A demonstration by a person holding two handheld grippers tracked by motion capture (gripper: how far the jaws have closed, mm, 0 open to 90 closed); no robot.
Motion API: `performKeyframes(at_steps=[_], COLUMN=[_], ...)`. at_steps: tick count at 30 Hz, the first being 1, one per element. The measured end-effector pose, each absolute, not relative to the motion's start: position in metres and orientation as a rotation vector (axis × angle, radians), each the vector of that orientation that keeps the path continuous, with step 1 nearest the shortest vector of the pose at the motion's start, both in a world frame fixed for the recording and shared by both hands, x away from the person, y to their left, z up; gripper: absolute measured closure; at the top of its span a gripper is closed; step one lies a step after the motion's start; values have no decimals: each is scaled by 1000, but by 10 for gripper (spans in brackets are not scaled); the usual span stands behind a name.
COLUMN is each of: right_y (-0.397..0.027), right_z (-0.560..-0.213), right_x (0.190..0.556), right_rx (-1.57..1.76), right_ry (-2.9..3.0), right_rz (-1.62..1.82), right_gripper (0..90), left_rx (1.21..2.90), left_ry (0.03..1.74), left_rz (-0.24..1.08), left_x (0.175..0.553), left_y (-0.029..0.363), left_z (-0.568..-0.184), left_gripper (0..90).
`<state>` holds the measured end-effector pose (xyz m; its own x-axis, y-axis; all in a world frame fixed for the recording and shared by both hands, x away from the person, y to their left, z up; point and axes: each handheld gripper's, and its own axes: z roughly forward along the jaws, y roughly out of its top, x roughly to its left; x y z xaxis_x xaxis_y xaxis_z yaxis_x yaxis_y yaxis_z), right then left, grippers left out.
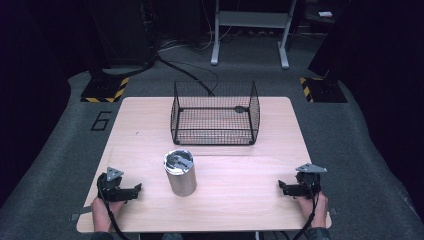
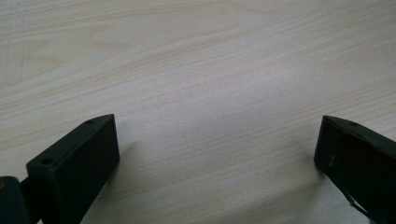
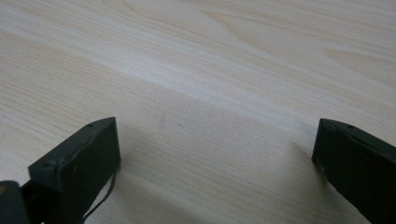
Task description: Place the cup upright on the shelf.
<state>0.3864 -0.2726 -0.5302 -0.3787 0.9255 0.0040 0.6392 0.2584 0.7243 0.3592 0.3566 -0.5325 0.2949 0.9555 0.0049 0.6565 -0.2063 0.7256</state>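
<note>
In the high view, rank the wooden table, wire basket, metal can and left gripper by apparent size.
1. wooden table
2. wire basket
3. metal can and left gripper: they look about alike, the can taller and the gripper longer, so I leave them unranked.

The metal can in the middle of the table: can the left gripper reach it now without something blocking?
Probably yes. The left gripper rests on the table with jaws wide open, and bare wood lies between it and the upright metal can. The wire basket stands farther back, out of the way.
</note>
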Motion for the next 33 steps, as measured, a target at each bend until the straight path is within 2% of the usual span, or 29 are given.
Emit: performKeyframes(at_steps=[14,20,33], right_y=[-274,-273,-274], right_z=[-530,-530,-530], right_x=[386,386,387], right_rx=[1416,1418,1418], right_ry=[2122,2117,2116], right_rz=[898,901,900], right_gripper=[12,13,15], left_rx=[1943,1943,1948], left_ry=[1401,1306,1112], left_rz=[614,548,496], left_x=[357,347,330], left_y=[358,351,320], left_z=[-530,-515,-494], left_gripper=[0,0,0])
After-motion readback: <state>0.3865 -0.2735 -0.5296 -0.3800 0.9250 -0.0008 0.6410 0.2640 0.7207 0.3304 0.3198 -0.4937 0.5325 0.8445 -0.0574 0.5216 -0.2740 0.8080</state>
